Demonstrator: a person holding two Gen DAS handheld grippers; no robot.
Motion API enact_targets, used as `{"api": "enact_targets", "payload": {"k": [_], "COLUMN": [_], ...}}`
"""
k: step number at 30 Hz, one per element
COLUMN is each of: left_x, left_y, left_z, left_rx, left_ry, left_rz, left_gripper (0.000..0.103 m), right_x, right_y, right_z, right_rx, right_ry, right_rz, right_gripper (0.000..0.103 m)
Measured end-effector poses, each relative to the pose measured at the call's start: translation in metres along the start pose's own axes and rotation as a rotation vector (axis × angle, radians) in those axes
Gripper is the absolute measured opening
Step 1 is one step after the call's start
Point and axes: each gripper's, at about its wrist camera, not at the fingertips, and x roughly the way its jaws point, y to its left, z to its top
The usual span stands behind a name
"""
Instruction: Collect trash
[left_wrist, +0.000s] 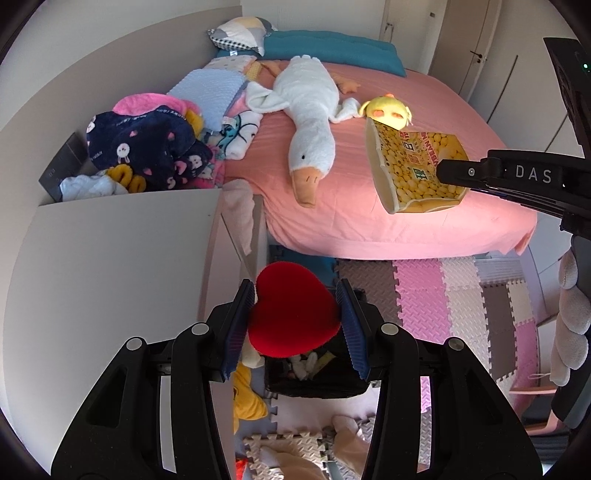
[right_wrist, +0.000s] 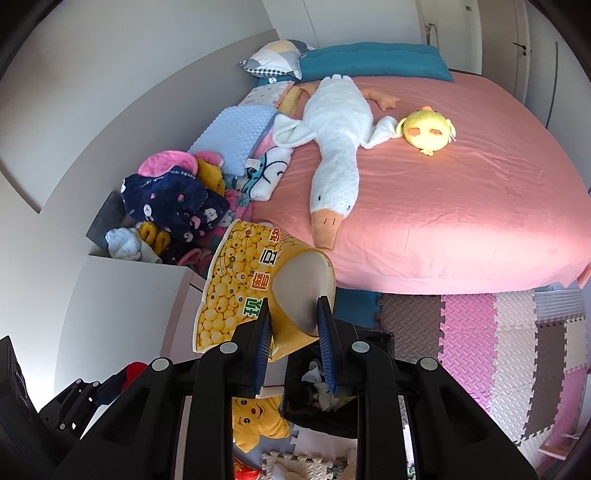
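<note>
Fingers (left_wrist: 242, 325) of the left gripper (left_wrist: 295, 325) are pinched on a red heart-shaped plush (left_wrist: 291, 314) — both blue pads press its sides, and the heart's lower tip hides part of what lies below. Directly beneath it, on the foam floor mat (left_wrist: 424, 295), stands a dark bin (left_wrist: 314, 384); pale scraps show inside, but they are too small and shadowed to identify.

Right gripper (right_wrist: 295, 339) fingers (right_wrist: 325, 332) are clamped on the rim of a yellow snack bag (right_wrist: 240, 280) printed with round yellow balls. One pad sits inside the open mouth, the other outside; the bag's lower edge is cut off behind the left finger. In the left wrist view the same bag (left_wrist: 413, 166) hangs in front of the pink bed (left_wrist: 369, 221), with the right gripper (left_wrist: 443, 173) entering from the frame edge, its jaws mostly out of sight.

Below the right gripper the bin (right_wrist: 321, 406) is largely covered by the fingers. A yellow plush (right_wrist: 255, 421) lies beside it, partly hidden.

On the bed — a white goose plush (right_wrist: 336, 147) and a round yellow chick plush (right_wrist: 428, 129).
</note>
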Motion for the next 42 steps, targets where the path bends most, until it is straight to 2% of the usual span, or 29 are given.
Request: {"api": "enact_targets", "payload": {"k": [10,11,12,13,14,16,17,42], "left_x": [0.004,0.004,0.004,0.002,-0.001,-0.004,-0.004,-0.009], "left_y": [-0.012,-0.013,-0.013,-0.013,-0.014,-0.016,-0.016,-0.005], "left_z": [0.001,0.001,0.001,0.001,0.001,0.002,0.002,0.004], "left_rx": [0.020,0.021,0.019,0.018,0.021,0.036,0.038,-0.003], "left_ry": [0.008,0.014,0.019,0.011,-0.011,-0.025,-0.022,-0.054], "left_rz": [-0.018,-0.031,-0.033,-0.023,-0.012,-0.006,-0.004,0.024], "left_gripper": [0.046,0.057,0.068,0.088,0.091,0.092,0.092,0.092], "right_x": [-0.001,0.000,0.000,0.000,-0.001,-0.003,-0.004,-0.010], "right_y": [-0.004,-0.003,0.000,0.002,0.005,0.009,0.009,0.010], "right_z": [-0.001,-0.001,0.000,0.000,0.000,0.000,0.000,0.001], "right_rx": [-0.025,-0.036,-0.050,-0.060,-0.078,-0.096,-0.100,-0.103], "right_ry": [0.010,0.018,0.019,0.014,0.006,-0.009,-0.017,-0.032], "right_rz": [-0.027,-0.032,-0.053,-0.069,-0.077,-0.092,-0.098,-0.105], "right_gripper": [0.026,0.026,0.032,0.038,0.042,0.054,0.055,0.055]}}
